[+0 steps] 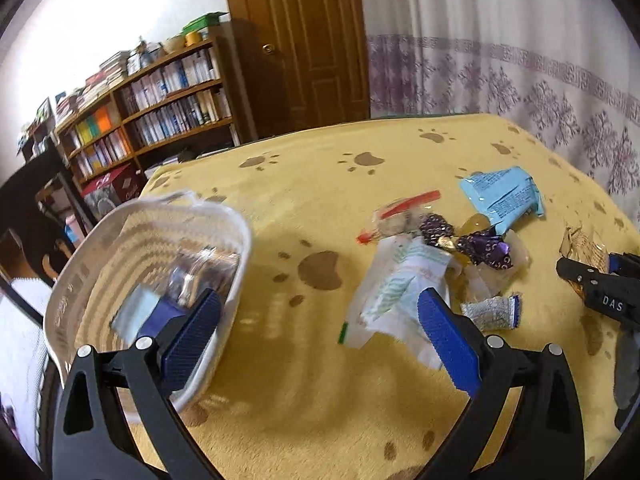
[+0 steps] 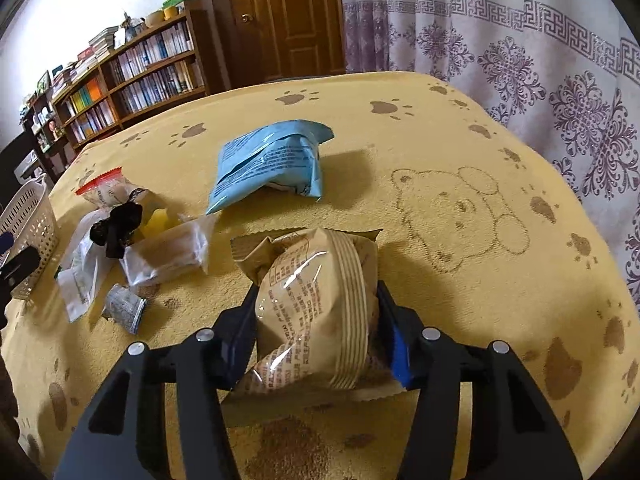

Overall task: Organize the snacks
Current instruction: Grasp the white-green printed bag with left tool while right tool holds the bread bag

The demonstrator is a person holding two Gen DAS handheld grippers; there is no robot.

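My left gripper [image 1: 320, 320] hangs open over the yellow paw-print blanket [image 1: 320, 200], with nothing between its blue pads [image 1: 444, 336]. Its left finger sits at the rim of a woven white basket [image 1: 80, 280] that holds a few wrapped snacks. Ahead lies a loose pile: a white packet [image 1: 400, 288], purple-wrapped candies [image 1: 480, 246], a red-edged clear packet [image 1: 396, 212] and a light blue packet [image 1: 504, 196]. My right gripper [image 2: 318, 292] is shut on a tan snack packet [image 2: 316, 304], low over the blanket. The light blue packet [image 2: 268, 164] lies beyond it.
A small silver foil packet [image 1: 492, 310] lies near the pile. The right gripper [image 1: 588, 264] shows at the right edge of the left wrist view. A white basket [image 2: 28, 220] stands at the blanket's left end. Behind are a bookshelf [image 1: 160, 112], a wooden door [image 1: 304, 40] and curtains [image 1: 520, 60].
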